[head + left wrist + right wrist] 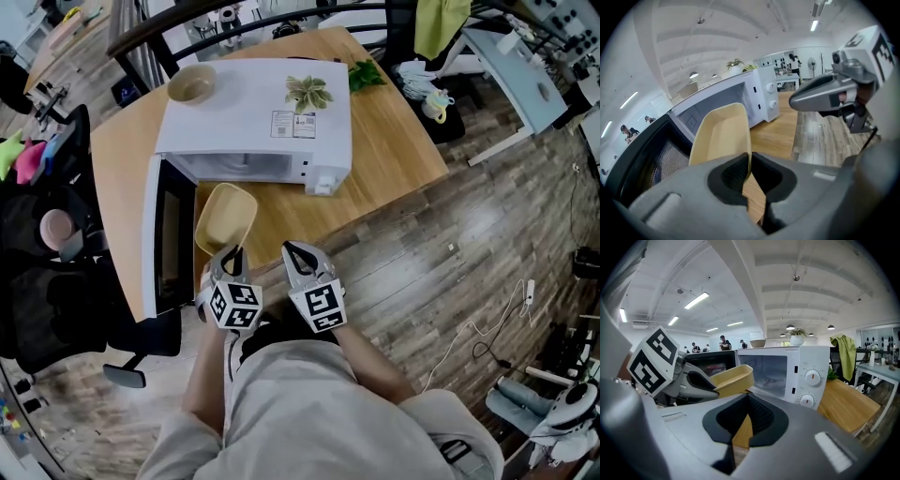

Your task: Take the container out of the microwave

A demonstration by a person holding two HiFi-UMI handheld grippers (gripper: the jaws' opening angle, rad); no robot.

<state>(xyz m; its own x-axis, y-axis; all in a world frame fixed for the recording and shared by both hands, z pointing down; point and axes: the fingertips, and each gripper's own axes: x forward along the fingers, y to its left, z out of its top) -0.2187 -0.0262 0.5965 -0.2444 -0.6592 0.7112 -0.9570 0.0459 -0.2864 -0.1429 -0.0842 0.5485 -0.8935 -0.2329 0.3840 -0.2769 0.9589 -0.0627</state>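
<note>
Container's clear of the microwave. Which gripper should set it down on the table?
Left. The left gripper is shut on the container at its rim, holding it over the table in front of the microwave. The right gripper is shut and empty beside it.

left hand-held gripper: jaws clamped | right hand-held gripper: jaws together

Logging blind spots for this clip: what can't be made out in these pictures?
- Microwave cavity: head view, hidden under its own top.
- Label print: head view, too small.
- Container near rim: head view, covered by left gripper.
- Dial markings: right gripper view, too small.
</note>
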